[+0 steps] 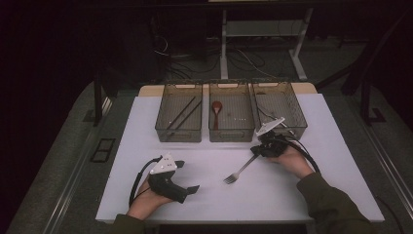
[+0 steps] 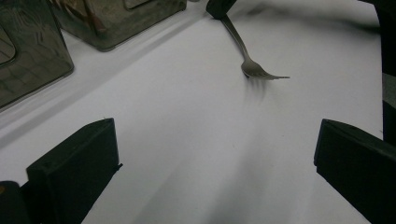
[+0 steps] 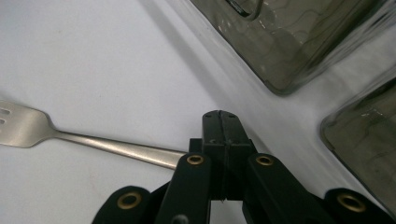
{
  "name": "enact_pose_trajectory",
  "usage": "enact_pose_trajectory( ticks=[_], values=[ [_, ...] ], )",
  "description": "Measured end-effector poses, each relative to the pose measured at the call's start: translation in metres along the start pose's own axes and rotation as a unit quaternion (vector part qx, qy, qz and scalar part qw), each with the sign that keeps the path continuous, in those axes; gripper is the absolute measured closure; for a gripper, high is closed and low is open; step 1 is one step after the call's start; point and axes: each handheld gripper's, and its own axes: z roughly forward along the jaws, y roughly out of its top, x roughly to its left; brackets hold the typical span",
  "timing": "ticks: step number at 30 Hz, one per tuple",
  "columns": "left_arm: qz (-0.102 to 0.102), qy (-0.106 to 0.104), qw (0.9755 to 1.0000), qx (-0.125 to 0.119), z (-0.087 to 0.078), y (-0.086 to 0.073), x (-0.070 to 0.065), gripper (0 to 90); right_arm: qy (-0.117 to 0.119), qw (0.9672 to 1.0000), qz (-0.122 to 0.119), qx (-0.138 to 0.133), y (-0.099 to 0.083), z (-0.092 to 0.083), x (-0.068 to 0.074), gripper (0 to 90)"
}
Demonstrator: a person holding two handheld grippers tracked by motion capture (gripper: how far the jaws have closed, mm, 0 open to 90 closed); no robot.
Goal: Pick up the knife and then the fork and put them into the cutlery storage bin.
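The person is sitting at the near edge of the table, a white sheet running under everything, with a gripper in each hand. The right gripper is lying low over the right half of the table, just in front of the right-hand bin, and its jaws are clenched tight on the handle end of a metal fork. In the right gripper view the two black jaws are pressing flat together with the fork handle running out from between them to the left. The fork is slanting from the gripper down toward the near edge, near the middle of the table, tines pointing toward the person; in the left gripper view its head is casting a shadow on the sheet beneath, so it looks slightly raised, though I cannot be sure. The left gripper is resting in the left hand by the near left corner, pointing across toward the fork, its jaws standing wide apart with bare table between them. Along the far edge three clear bins are sitting in a row, just beside one another: the left bin is holding dark chopsticks lying slantwise, and the middle bin is holding a reddish-brown spoon. The right bin's contents are too faint to tell.
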Motion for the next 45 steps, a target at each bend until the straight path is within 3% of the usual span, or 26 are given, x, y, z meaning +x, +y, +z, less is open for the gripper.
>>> enact_pose_trajectory(
  ticks=[9, 24, 34, 45],
  values=[
    [-0.001, -0.001, 1.0, -0.002, 0.0, 0.0, 0.0, 0.0, -0.001, 1.0, -0.002, 0.008, -0.002, -0.003, 0.002, 89.2],
    [0.0, -0.003, 1.0, -0.002, 0.001, 0.0, -0.001, 0.0, 0.013, 0.9993, -0.01, 0.032, -0.023, -0.022, 0.01, 89.2],
    [0.0, -0.005, 1.0, -0.002, 0.001, 0.001, -0.001, 0.0, 0.037, 0.998, -0.019, 0.048, -0.039, -0.035, 0.022, 89.2],
    [0.0, -0.007, 1.0, -0.002, 0.001, 0.0, -0.002, 0.0, 0.068, 0.9942, -0.053, 0.065, -0.051, -0.045, 0.04, 89.2]
  ],
)
